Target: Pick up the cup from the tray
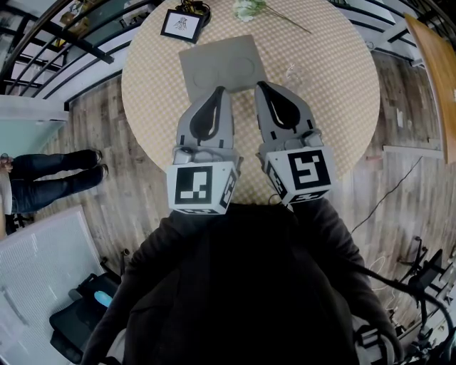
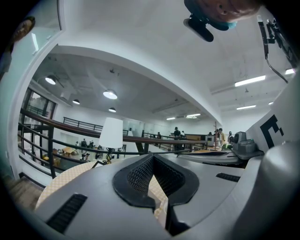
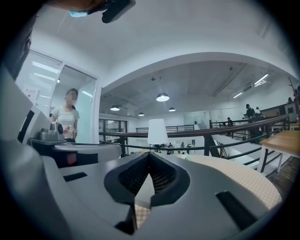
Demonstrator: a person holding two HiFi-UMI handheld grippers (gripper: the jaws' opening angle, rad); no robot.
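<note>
A grey tray (image 1: 217,64) with two round hollows lies on the round woven-pattern table (image 1: 320,107); I see no cup standing in it. A faint clear glass thing (image 1: 292,72), perhaps the cup, stands on the table just right of the tray. My left gripper (image 1: 219,90) hovers over the tray's near edge, jaws shut and empty. My right gripper (image 1: 261,85) is beside it at the tray's near right corner, also shut on nothing. In both gripper views the jaws point level across the table, tips together (image 2: 152,156) (image 3: 149,153), and the tray is hidden.
A framed picture (image 1: 181,25) and a flower sprig (image 1: 256,10) lie at the table's far side. A white lamp (image 3: 157,131) stands beyond, by a railing (image 1: 64,36). A person (image 3: 65,117) stands at the left, legs (image 1: 50,178) on the wooden floor.
</note>
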